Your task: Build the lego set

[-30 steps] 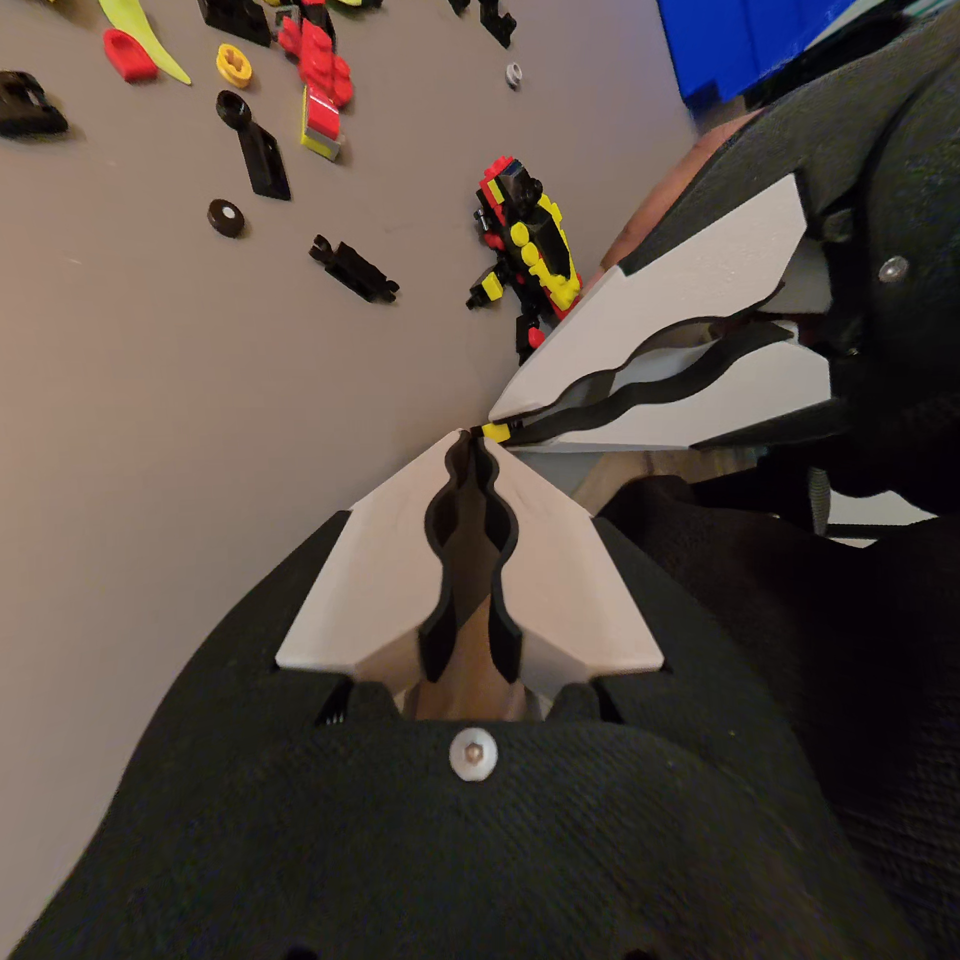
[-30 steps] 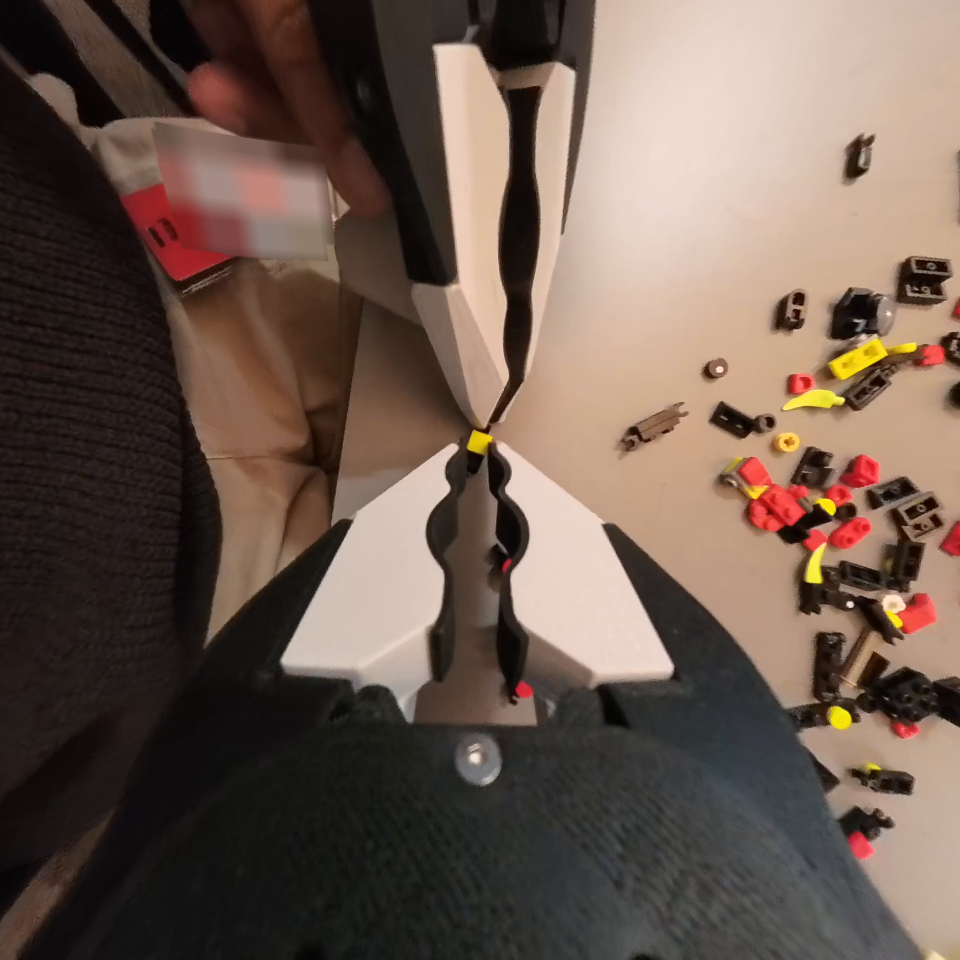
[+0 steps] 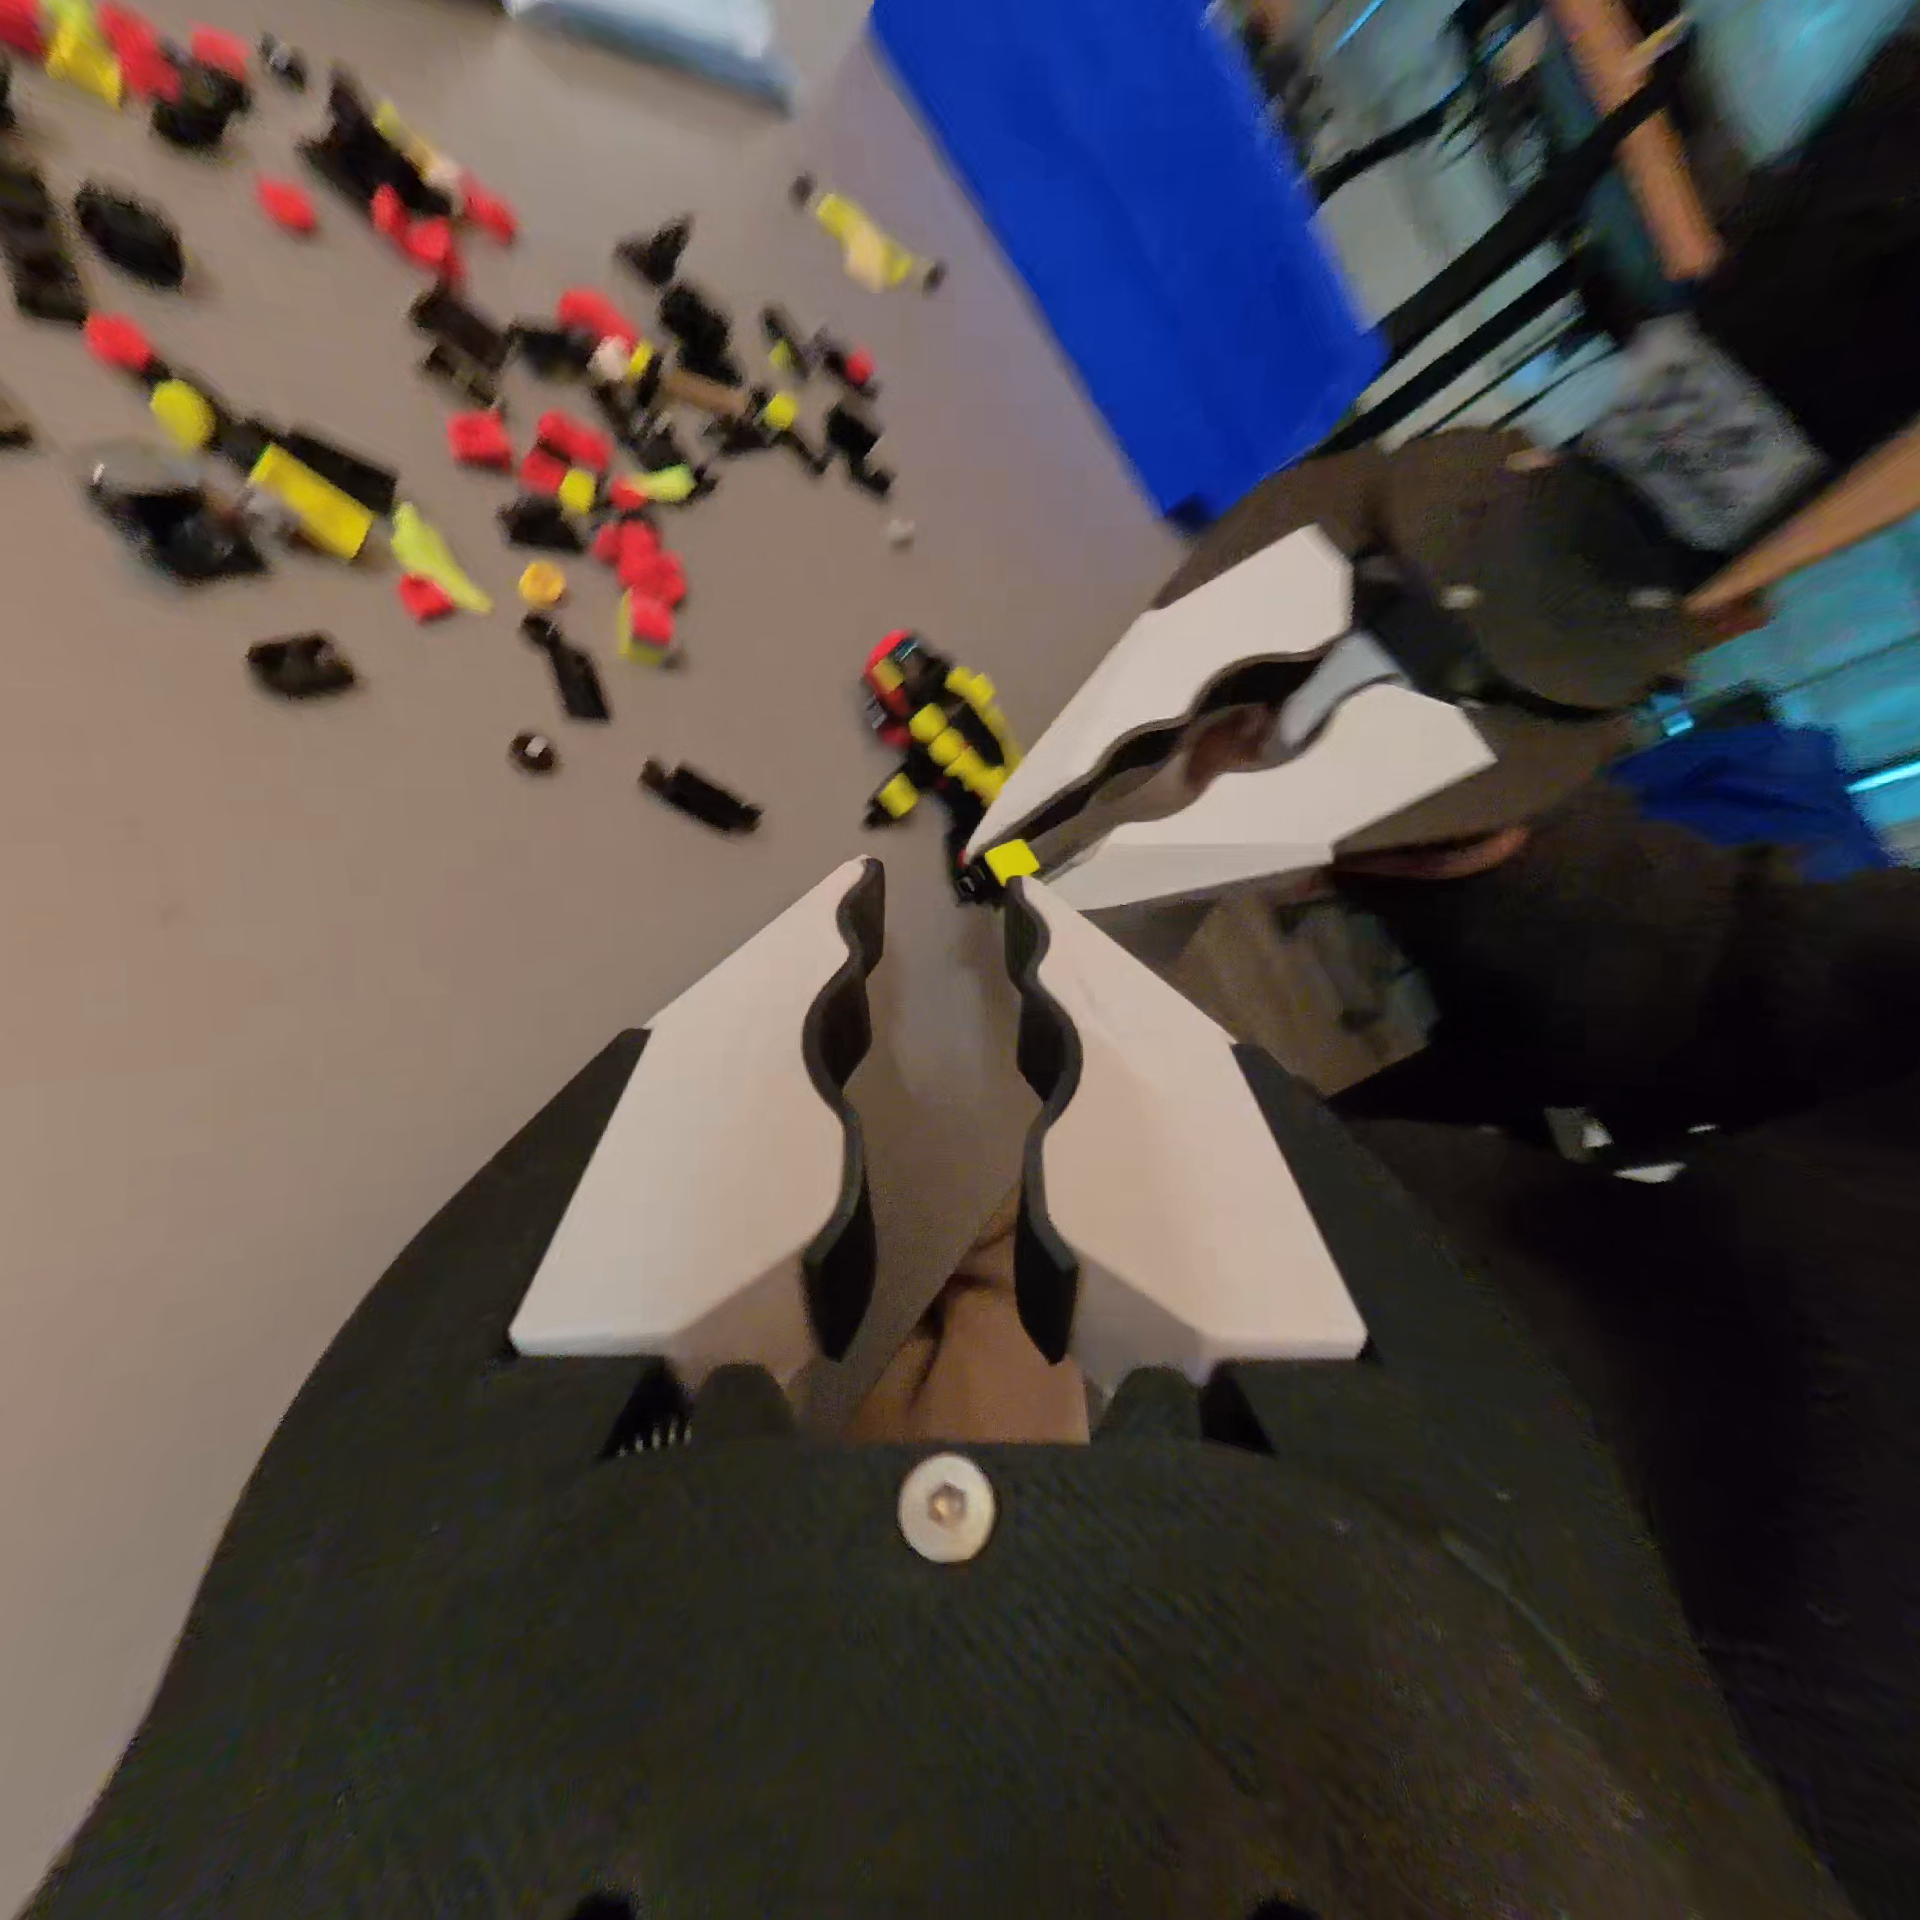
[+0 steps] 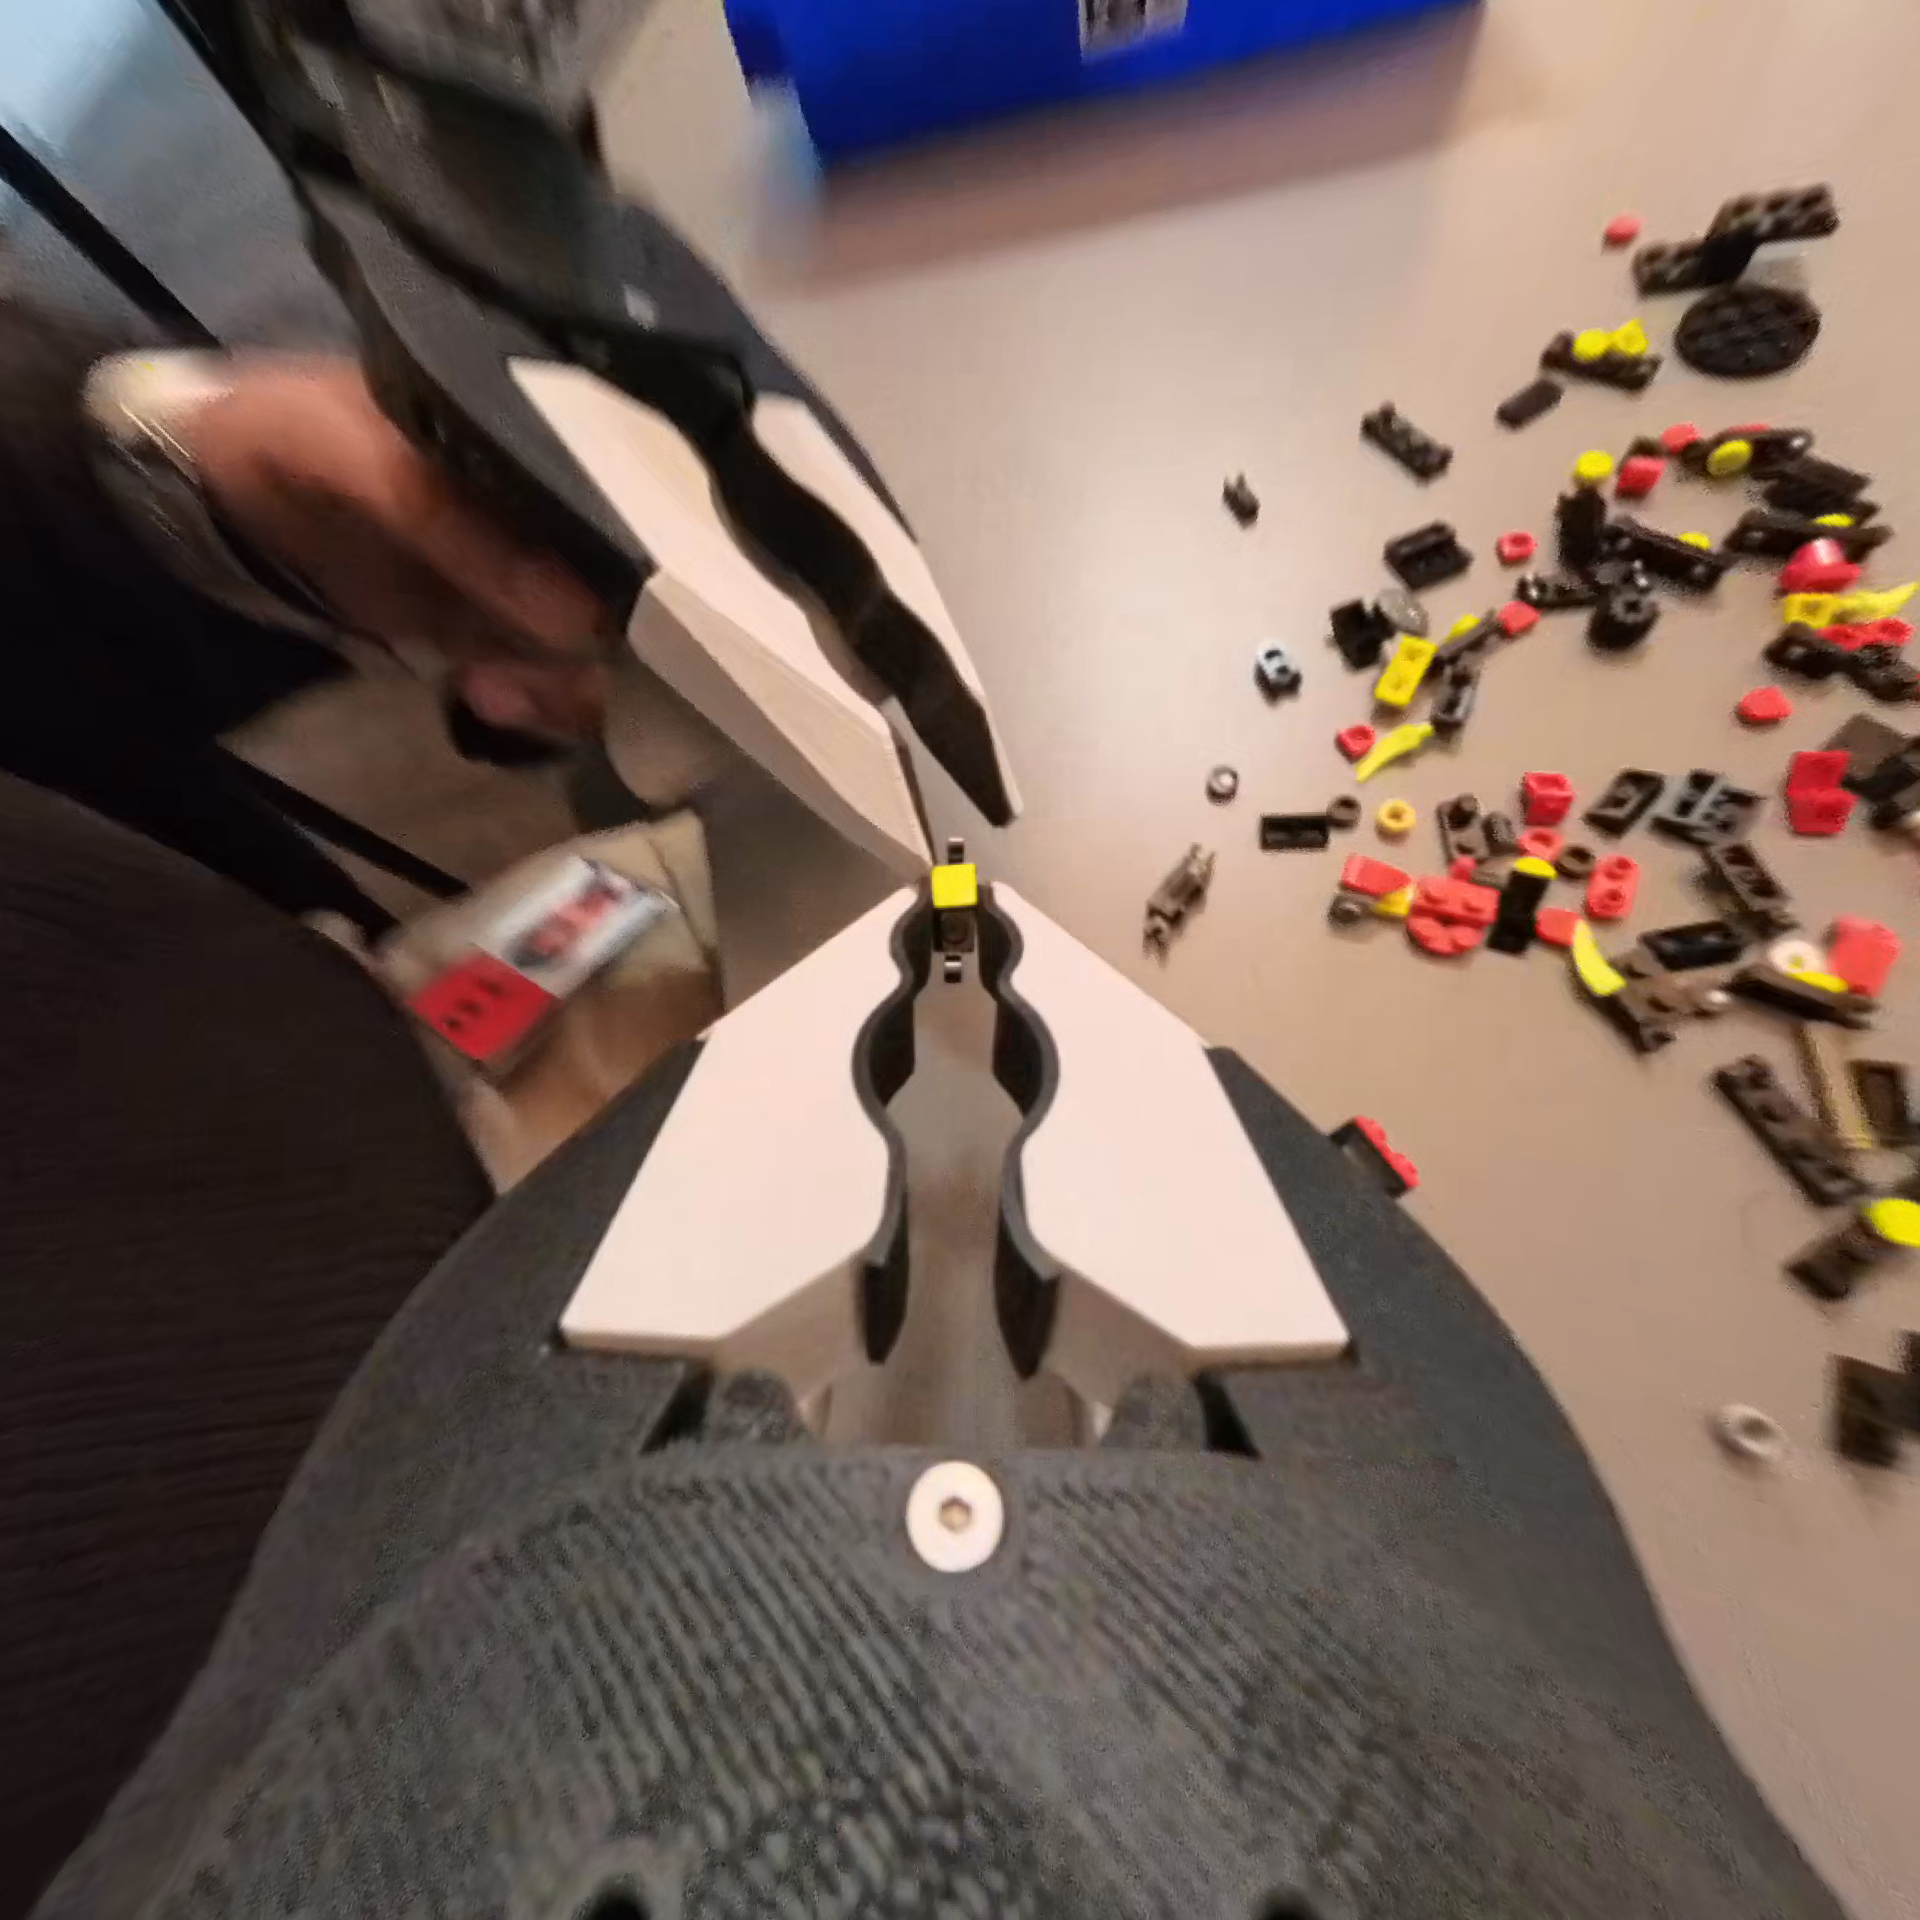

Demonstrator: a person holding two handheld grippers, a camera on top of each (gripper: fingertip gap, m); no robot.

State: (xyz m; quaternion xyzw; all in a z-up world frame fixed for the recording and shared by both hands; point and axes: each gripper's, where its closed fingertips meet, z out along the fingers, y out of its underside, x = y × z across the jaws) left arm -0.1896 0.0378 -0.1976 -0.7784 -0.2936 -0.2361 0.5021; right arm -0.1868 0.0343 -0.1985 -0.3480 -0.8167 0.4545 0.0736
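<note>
My right gripper (image 4: 954, 902) is shut on a small yellow and black piece (image 4: 954, 888), held at its fingertips above the table's near edge. My left gripper (image 3: 940, 881) is open and empty, its right fingertip just beside that piece (image 3: 1013, 862). In the left wrist view the right gripper (image 3: 995, 854) comes in from the right. In the right wrist view the left gripper (image 4: 966, 834) comes in from the upper left, a hand (image 4: 364, 520) behind it. A partly built black, red and yellow model (image 3: 940, 732) lies on the table just beyond the grippers.
Several loose black, red and yellow pieces (image 4: 1621, 831) lie scattered on the grey table (image 3: 260, 1039), also in the left wrist view (image 3: 561, 457). A blue bin (image 3: 1122, 260) stands at the far edge. A red and white booklet (image 4: 530, 945) lies below the table's edge.
My left gripper has opened and let go at the yellow piece, which stays in the right gripper. Both cameras have tilted up and the pictures are blurred with motion.
</note>
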